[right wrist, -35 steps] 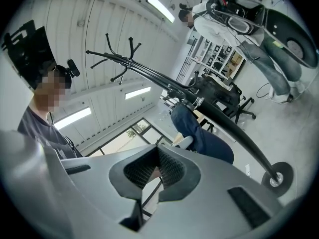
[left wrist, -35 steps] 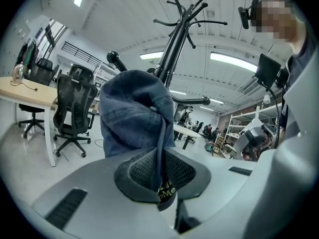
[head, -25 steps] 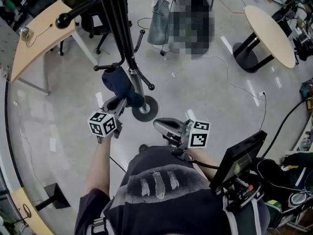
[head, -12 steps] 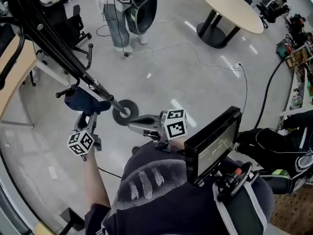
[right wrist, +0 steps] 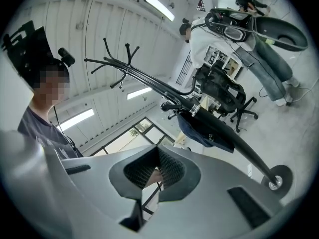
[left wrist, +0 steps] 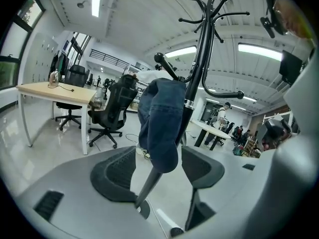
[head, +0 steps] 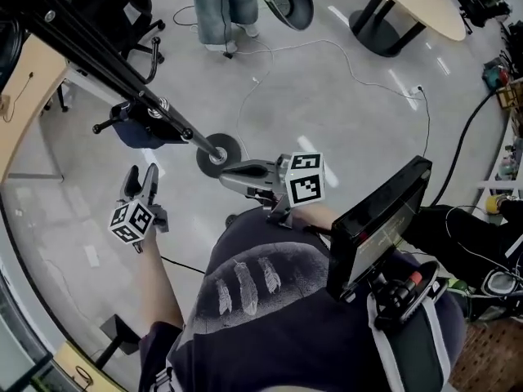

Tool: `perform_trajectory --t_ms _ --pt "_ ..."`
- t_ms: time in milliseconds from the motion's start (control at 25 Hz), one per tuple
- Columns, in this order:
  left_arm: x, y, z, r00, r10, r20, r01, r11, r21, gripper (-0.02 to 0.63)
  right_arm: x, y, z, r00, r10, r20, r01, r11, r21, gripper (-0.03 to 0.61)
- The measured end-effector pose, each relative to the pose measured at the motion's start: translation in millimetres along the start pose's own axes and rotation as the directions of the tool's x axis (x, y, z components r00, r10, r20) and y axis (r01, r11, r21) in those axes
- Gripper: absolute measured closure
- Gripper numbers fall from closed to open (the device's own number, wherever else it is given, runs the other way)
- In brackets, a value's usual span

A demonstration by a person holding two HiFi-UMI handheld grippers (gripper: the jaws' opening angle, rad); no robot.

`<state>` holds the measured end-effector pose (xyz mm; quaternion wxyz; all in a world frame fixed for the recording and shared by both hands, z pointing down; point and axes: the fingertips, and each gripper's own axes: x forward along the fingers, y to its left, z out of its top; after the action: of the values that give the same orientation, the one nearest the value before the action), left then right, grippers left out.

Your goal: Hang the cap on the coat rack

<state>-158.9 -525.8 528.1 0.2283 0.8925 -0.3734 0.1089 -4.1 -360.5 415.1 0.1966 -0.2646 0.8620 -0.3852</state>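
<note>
left claw just opened wide, released cap, now hanging on rack; right claw closed, empty

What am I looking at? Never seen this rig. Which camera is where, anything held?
A person holds a two-jaw gripper in each hand; no robot arm. The head view looks steeply down from the person's head; each gripper view looks along that gripper's jaws. The dark blue fabric cap hangs on a hook of the black metal coat rack, standing on the glossy grey floor. The left gripper is apart from the cap; its jaws have just been opening, nothing between them. The right gripper is shut and empty.
</note>
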Motion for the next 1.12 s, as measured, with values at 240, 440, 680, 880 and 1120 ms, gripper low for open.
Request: perform_trajectory --t_ms 240,440,680,880,1120 --pt "2.6 -13.1 19.3 0.999 0.023 0.046 -0.023 1.0 -0.004 0.335 -4.1 -1.9 20.7 0.999 0.037 -0.015 -0.037 0.999 0.015 0.575" --pt "10.2 -14.0 38.7 0.997 0.031 0.07 -0.032 0.999 0.015 0.336 -4.8 -11.8 24.6 0.999 0.048 -0.024 -0.048 0.999 0.025 0.575" --pt "8.2 -13.3 47.3 0.993 0.055 0.104 -0.058 0.998 0.022 0.336 -6.6 -23.2 29.8 0.997 0.072 -0.041 -0.071 0.997 0.025 0.574" --pt "-8.4 -20.7 41.9 0.989 0.096 0.112 -0.096 0.995 -0.005 0.336 -14.1 -26.8 33.2 0.994 0.091 -0.066 -0.088 0.995 0.04 0.574" --pt "-12.7 -51.5 51.8 0.983 0.117 0.144 -0.121 0.992 0.022 0.337 -35.2 -61.3 84.2 0.994 0.049 -0.096 -0.059 0.993 -0.106 0.574"
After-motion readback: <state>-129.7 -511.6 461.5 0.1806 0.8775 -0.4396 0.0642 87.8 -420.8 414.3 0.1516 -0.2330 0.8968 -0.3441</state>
